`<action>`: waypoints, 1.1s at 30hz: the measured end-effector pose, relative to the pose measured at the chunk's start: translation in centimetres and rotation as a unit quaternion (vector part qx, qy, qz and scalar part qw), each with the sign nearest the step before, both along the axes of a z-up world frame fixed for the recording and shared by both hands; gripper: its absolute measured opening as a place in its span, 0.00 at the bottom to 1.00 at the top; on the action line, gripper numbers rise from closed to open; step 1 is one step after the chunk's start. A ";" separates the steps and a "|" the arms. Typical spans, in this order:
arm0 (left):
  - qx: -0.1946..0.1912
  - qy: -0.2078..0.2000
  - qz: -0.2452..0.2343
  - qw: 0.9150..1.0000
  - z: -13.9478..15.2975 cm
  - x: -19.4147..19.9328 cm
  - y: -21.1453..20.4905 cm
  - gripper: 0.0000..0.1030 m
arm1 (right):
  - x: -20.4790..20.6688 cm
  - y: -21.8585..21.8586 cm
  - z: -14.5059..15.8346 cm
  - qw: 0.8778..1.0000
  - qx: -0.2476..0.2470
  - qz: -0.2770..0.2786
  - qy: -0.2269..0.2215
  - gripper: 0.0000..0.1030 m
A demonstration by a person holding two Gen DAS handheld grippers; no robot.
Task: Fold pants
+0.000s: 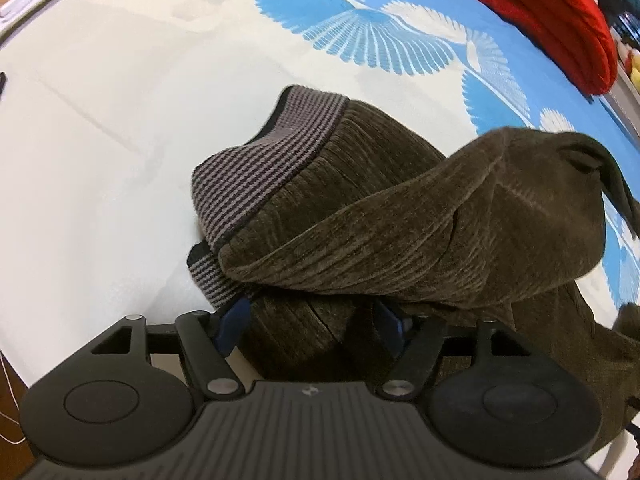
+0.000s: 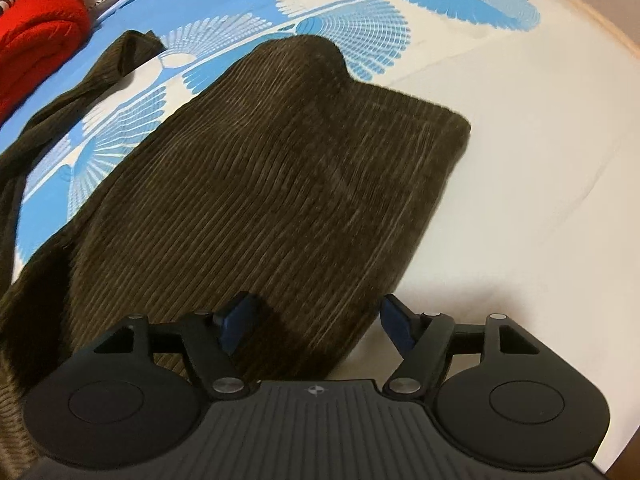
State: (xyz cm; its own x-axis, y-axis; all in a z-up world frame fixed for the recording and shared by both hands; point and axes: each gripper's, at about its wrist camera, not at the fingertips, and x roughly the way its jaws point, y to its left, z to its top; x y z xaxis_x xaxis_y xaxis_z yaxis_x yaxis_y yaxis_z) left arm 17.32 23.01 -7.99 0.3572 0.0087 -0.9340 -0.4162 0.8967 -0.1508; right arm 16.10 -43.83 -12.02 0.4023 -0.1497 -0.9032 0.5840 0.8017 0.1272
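Observation:
Dark olive corduroy pants (image 1: 400,220) with a grey striped knit waistband (image 1: 264,160) lie bunched on the bed. In the left wrist view a fold of the fabric hangs over my left gripper (image 1: 312,320), whose blue fingers (image 1: 234,320) stand wide apart around the cloth. In the right wrist view the pants (image 2: 260,184) spread flat away from me, one leg (image 2: 80,92) trailing to the far left. My right gripper (image 2: 320,320) is open, its left finger (image 2: 236,320) over the fabric's near edge and its right finger (image 2: 396,322) beside it over the sheet.
The bed sheet (image 1: 100,140) is white with a blue fan pattern (image 2: 352,28). A red folded blanket (image 1: 560,20) lies at the far edge and also shows in the right wrist view (image 2: 36,40). The bed's wooden edge (image 2: 600,12) runs at the far right.

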 end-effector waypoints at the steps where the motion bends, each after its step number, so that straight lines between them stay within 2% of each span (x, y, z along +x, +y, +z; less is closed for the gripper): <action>1: 0.005 -0.002 0.001 1.000 0.1 -0.1 0.0 0.71 | 0.1 0.0 0.0 1.000 -0.003 -0.001 0.001 0.71; 5: 0.046 -0.018 0.002 0.999 1.1 -0.7 -0.2 0.71 | 0.5 -0.2 0.0 1.000 -0.012 0.004 0.000 0.71; 7: 0.049 -0.031 0.000 0.998 1.5 -0.7 -0.1 0.71 | 0.7 -0.2 0.0 1.000 -0.017 0.009 -0.002 0.68; 12: 0.038 -0.013 0.005 0.999 1.0 -0.4 0.4 0.71 | 1.1 -0.2 0.3 0.999 -0.032 0.020 -0.017 0.32; 15: 0.044 0.008 -0.006 0.999 0.3 0.0 0.1 0.75 | 1.0 -0.6 0.4 0.999 -0.029 0.013 -0.023 0.24; 19: 0.044 0.042 -0.007 0.998 -0.9 0.2 0.0 0.76 | 0.8 -1.2 0.4 1.000 -0.013 0.003 -0.025 0.26; 24: 0.024 0.039 0.004 0.999 -1.1 -0.1 0.6 0.76 | 0.7 -1.3 0.3 1.000 0.006 -0.004 -0.030 0.48; 30: 0.014 0.029 0.013 0.999 -1.1 -0.3 0.9 0.70 | 0.5 -2.1 0.3 0.997 0.043 -0.031 -0.049 0.59; 33: 0.023 0.026 0.009 0.999 -1.0 -0.3 0.8 0.65 | 0.5 -2.4 0.2 0.997 0.044 -0.037 -0.054 0.58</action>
State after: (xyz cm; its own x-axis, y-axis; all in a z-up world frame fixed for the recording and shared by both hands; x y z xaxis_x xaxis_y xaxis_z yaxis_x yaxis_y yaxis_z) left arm 17.04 23.81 -8.96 0.3077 0.0586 -0.9497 -0.4386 0.8945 -0.0869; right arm 16.62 -46.25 -11.85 0.4885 -0.1046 -0.8663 0.6203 0.7399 0.2604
